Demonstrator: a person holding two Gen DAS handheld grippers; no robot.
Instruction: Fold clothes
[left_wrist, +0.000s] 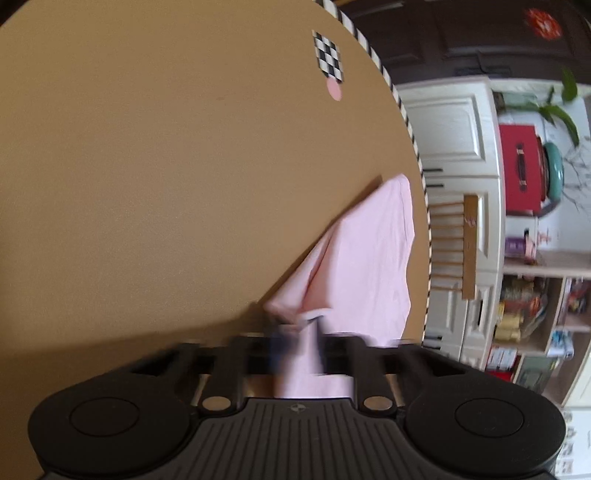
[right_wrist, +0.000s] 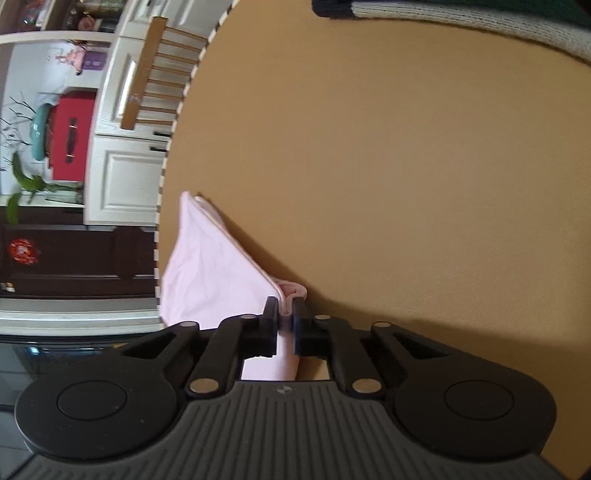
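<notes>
A pale pink garment (left_wrist: 369, 251) lies near the striped edge of the tan table (left_wrist: 147, 166). In the left wrist view my left gripper (left_wrist: 295, 332) is blurred, shut on a bunched corner of the pink cloth, which runs back between its fingers. In the right wrist view the same pink garment (right_wrist: 210, 273) rises from the table edge to my right gripper (right_wrist: 285, 314). That gripper is shut on a folded edge of the cloth, with a small pink loop poking out past the fingertips.
A checkered marker (left_wrist: 328, 55) and a pink dot (left_wrist: 334, 89) sit on the far tabletop. A knitted grey and dark garment (right_wrist: 461, 18) lies at the table's far side. Beyond the edge stand a wooden chair (right_wrist: 155, 70) and white cabinets (left_wrist: 454, 125).
</notes>
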